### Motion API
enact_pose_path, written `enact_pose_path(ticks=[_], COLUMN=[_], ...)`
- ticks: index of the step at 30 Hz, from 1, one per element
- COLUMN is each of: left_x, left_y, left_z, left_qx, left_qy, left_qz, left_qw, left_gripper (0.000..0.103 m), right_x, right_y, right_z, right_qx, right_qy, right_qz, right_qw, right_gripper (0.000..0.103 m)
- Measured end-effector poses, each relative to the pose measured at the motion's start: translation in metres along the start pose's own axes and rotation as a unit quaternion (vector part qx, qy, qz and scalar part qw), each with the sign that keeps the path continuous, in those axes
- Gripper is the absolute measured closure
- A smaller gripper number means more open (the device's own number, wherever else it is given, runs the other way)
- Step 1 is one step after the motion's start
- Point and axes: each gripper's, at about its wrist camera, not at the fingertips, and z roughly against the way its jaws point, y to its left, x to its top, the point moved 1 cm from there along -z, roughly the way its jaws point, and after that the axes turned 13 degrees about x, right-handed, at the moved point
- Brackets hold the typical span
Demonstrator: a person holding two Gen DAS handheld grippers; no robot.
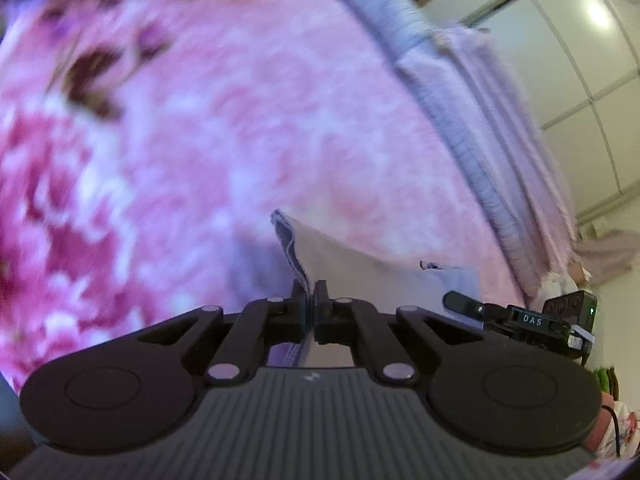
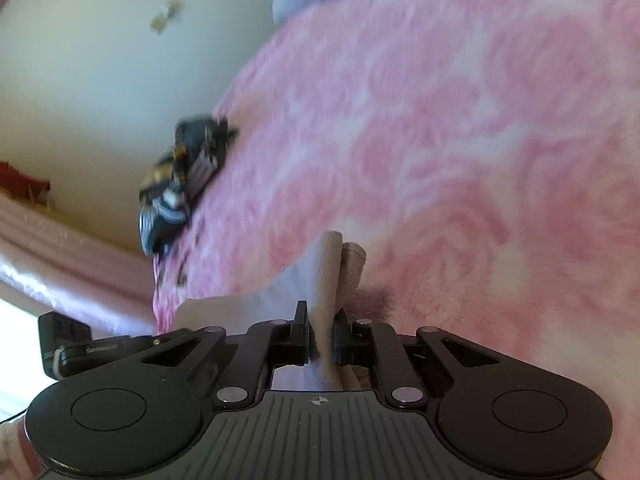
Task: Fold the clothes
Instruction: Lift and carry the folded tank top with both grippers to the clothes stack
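Note:
A pale beige-pink garment (image 1: 340, 256) is held up over a pink floral blanket (image 1: 200, 120). My left gripper (image 1: 311, 292) is shut on its hemmed edge, which sticks up between the fingers. In the right wrist view my right gripper (image 2: 320, 320) is shut on another bunched edge of the same garment (image 2: 332, 268), which folds over beyond the fingertips. The cloth spans between the two grippers. The right gripper (image 1: 520, 316) shows at the right in the left wrist view, and the left gripper (image 2: 80, 344) at the left in the right wrist view.
The pink blanket (image 2: 440, 120) covers a bed. A grey-lilac ribbed cloth (image 1: 460, 112) lies along the bed's far edge. A dark black-and-yellow object (image 2: 180, 180) rests at the blanket's edge. White wardrobe doors (image 1: 560, 40) stand behind.

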Motion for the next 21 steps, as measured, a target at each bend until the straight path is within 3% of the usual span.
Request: enact_pose_path(ticks=[5,11,16,21], left_x=[0.02,0.044,0.039,-0.01], left_y=[-0.065,-0.178,-0.301,-0.431], left_z=[0.042,0.1,0.135,0.143], left_qx=[-0.045,-0.133,-0.216,-0.301], left_qy=[-0.043,-0.076,-0.07,-0.047], left_qz=[-0.088,-0.187,-0.278,-0.348], left_qw=[0.9942,0.9702,0.9333,0.8866], left_gripper=[0.102,0.102,0.102,0.102], right_x=[-0.018,-0.044,-0.084,-0.143], right_y=[0.056,0.145,0.218,0.261], right_z=[0.069,0.184,0.298,0.411], right_qx=[-0.028,-0.066,-0.117,-0.183], right_qy=[-0.113,-0.261,-0.368,-0.455], right_qz=[0.028,0.05,0.067,0.074], right_qw=[0.993,0.962,0.92,0.868], right_gripper=[0.097,0.097,0.097,0.097])
